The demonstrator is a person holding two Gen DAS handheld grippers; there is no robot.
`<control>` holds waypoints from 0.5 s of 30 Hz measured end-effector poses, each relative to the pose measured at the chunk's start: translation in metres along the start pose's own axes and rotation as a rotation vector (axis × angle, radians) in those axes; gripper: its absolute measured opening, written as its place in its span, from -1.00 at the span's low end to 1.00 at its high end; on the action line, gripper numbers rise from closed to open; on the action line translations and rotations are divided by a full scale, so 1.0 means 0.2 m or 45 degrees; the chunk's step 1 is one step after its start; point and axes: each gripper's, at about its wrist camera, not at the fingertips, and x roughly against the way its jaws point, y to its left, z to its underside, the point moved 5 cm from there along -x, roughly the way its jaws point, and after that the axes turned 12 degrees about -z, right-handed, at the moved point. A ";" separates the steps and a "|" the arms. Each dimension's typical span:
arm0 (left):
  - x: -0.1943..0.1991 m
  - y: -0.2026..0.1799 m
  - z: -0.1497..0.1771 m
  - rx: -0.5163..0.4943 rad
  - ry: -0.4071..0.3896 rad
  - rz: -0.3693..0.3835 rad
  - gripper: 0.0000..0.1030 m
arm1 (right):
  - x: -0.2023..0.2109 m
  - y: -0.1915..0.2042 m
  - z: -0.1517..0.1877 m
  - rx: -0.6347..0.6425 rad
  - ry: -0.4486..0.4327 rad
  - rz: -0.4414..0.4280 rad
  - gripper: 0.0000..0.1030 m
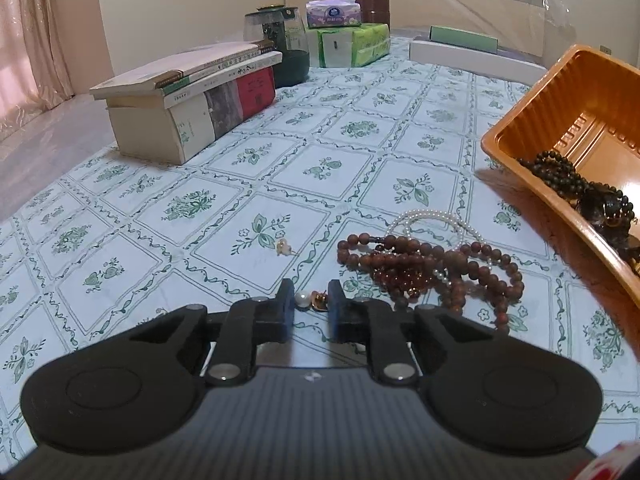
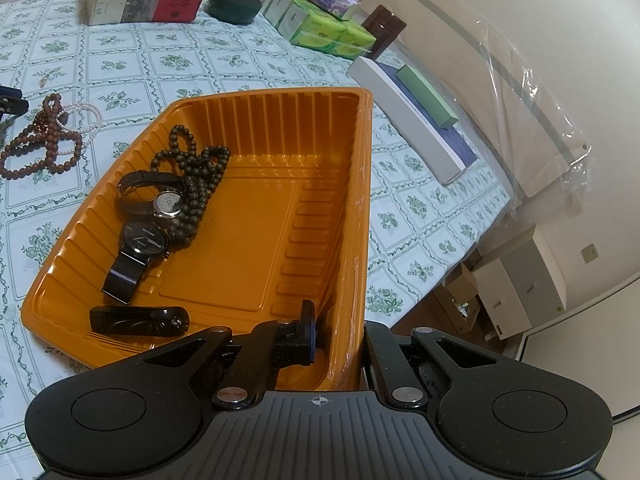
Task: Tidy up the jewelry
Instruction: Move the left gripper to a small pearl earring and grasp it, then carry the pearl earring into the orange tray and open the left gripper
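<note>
Green-and-white floral cloth covers the tabletop point(image 1: 248, 184); cream walls behind, pink curtain point(image 1: 36, 40) at left. One orange ribbed plastic tray point(image 2: 280, 216), tilted, holds two watches: one silver-faced point(image 2: 166, 204), one black-faced with a mesh band point(image 2: 140, 248). Also in it are one dark bead strand point(image 2: 192, 184) and one black oblong case point(image 2: 140, 320). On the cloth beside the tray: brown wooden bead strands point(image 1: 432, 268) tangled with one white pearl strand point(image 1: 432, 220), and one small earring point(image 1: 284, 247) apart. Left tongs point(image 1: 311, 308) narrow, a pearl earring point(image 1: 310, 300) between the pads; contact unclear. Right tongs point(image 2: 340, 340) pinch the tray's near wall.
</note>
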 end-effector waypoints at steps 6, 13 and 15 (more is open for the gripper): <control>0.12 -0.01 -0.05 0.004 -0.057 0.036 -0.70 | 0.00 0.00 0.00 -0.001 -0.001 0.000 -0.90; 0.34 -0.17 -0.14 0.007 -0.146 0.239 -0.70 | 0.00 0.00 0.00 -0.002 -0.003 0.000 -0.90; 0.41 -0.25 -0.15 -0.014 -0.162 0.324 -0.71 | 0.00 0.00 0.00 -0.003 -0.003 -0.001 -0.90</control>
